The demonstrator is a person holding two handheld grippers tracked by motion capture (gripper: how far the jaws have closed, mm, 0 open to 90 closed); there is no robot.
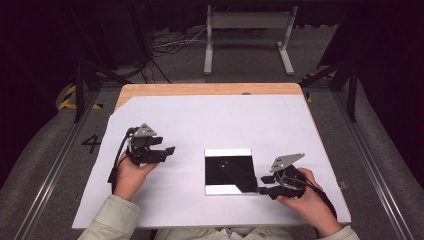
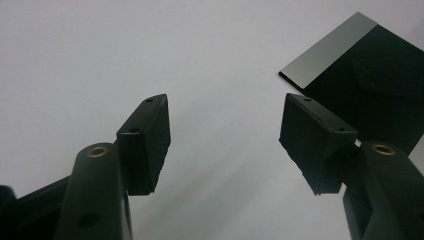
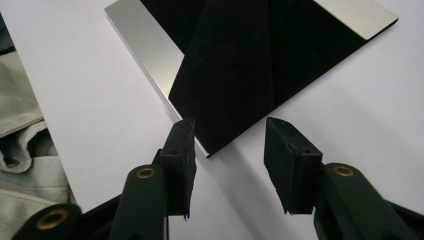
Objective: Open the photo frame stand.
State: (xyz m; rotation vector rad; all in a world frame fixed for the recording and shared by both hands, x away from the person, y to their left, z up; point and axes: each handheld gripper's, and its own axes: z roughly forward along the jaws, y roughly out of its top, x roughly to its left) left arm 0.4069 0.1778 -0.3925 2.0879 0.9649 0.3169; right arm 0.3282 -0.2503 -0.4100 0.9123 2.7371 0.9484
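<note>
A square, mirror-like plate (image 1: 229, 170) lies flat on the white sheet (image 1: 200, 120), right of centre; its face reflects mostly black, with pale strips along two edges. My right gripper (image 1: 262, 191) is at the plate's near right corner. In the right gripper view the right gripper (image 3: 230, 145) stands open, its jaws on either side of a corner of the plate (image 3: 240, 55). My left gripper (image 1: 169, 151) is held well left of the plate. The left gripper (image 2: 225, 125) is open with nothing between its jaws, and the plate (image 2: 370, 75) lies ahead to the right.
The white sheet covers most of a wooden table (image 1: 210, 89). A metal stand (image 1: 248, 30) and loose cables (image 1: 170, 42) are on the floor beyond the far edge. A pale sleeve (image 3: 20, 125) sits at the left of the right gripper view.
</note>
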